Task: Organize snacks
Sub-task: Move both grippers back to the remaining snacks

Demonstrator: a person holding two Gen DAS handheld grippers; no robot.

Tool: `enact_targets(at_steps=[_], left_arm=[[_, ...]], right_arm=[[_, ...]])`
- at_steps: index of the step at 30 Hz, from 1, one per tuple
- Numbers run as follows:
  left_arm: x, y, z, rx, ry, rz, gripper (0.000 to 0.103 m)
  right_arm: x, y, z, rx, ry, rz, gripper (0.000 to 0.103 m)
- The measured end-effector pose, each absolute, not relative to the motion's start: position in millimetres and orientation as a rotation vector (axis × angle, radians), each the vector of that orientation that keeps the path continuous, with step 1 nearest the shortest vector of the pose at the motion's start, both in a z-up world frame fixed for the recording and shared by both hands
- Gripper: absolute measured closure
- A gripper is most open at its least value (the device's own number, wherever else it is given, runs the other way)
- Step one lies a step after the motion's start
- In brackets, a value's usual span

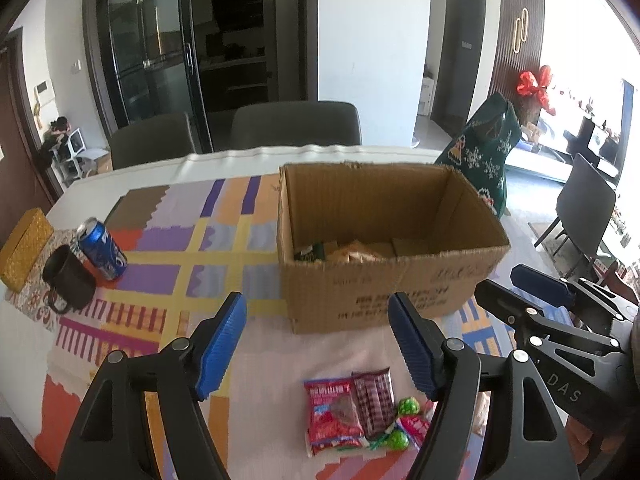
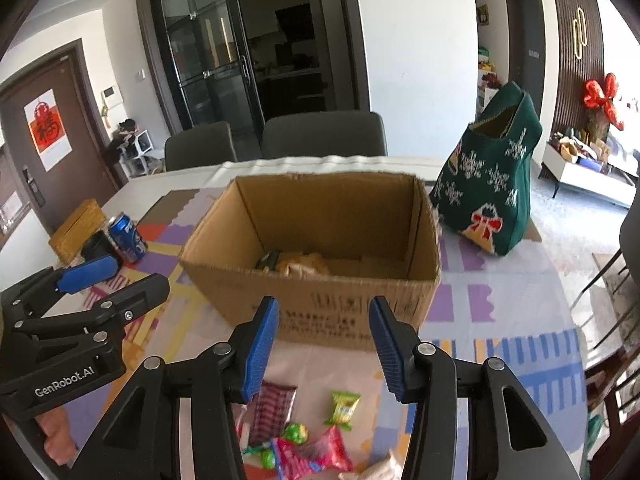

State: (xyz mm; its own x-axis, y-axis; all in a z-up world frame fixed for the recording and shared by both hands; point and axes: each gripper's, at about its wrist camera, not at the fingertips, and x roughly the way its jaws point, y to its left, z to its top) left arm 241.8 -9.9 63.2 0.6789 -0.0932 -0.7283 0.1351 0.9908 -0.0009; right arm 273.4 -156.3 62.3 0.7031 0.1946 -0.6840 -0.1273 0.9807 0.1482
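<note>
An open cardboard box (image 1: 384, 280) stands on the table and holds a few snack packs (image 1: 352, 254); the right wrist view shows it too (image 2: 320, 300). Loose snacks lie in front of it: a red packet (image 1: 332, 412), a dark red striped packet (image 1: 374, 404), green lollipops (image 1: 408, 406). The right wrist view adds a green candy (image 2: 343, 406) and a pink packet (image 2: 316, 456). My left gripper (image 1: 318, 340) is open and empty above them. My right gripper (image 2: 324, 344) is open and empty, just right of the left one.
A blue soda can (image 1: 102, 249), a black mug (image 1: 68, 280) and a yellow box (image 1: 24, 248) stand at the table's left. A green knitted bag (image 2: 492, 184) stands right of the box. Grey chairs (image 1: 296, 124) line the far edge.
</note>
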Motion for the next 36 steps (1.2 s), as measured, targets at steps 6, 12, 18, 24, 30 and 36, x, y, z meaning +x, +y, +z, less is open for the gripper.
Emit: enact_targets(at_steps=[6, 12, 18, 24, 30, 36], left_arm=[[234, -5, 43, 0.036, 0.871, -0.135, 0.03], [227, -3, 16, 0.031, 0.935, -0.135, 0.03], [222, -2, -5, 0.029, 0.988, -0.138, 0.03], [217, -3, -23, 0.029, 1.035, -0.138, 0.03], [214, -7, -43, 0.037, 1.09, -0.145, 0.03], [215, -9, -58, 0.051, 1.13, -0.144, 0.03]], right_arm=[[266, -154, 46, 0.114, 0.823, 0.192, 0.055], [260, -151, 27, 0.127, 0.876, 0.195, 0.055], [256, -150, 5, 0.132, 0.932, 0.193, 0.055], [254, -151, -19, 0.131, 0.995, 0.182, 0.055], [250, -151, -38, 0.132, 1.045, 0.185, 0.055], [249, -150, -55, 0.136, 1.087, 0.183, 0.055]])
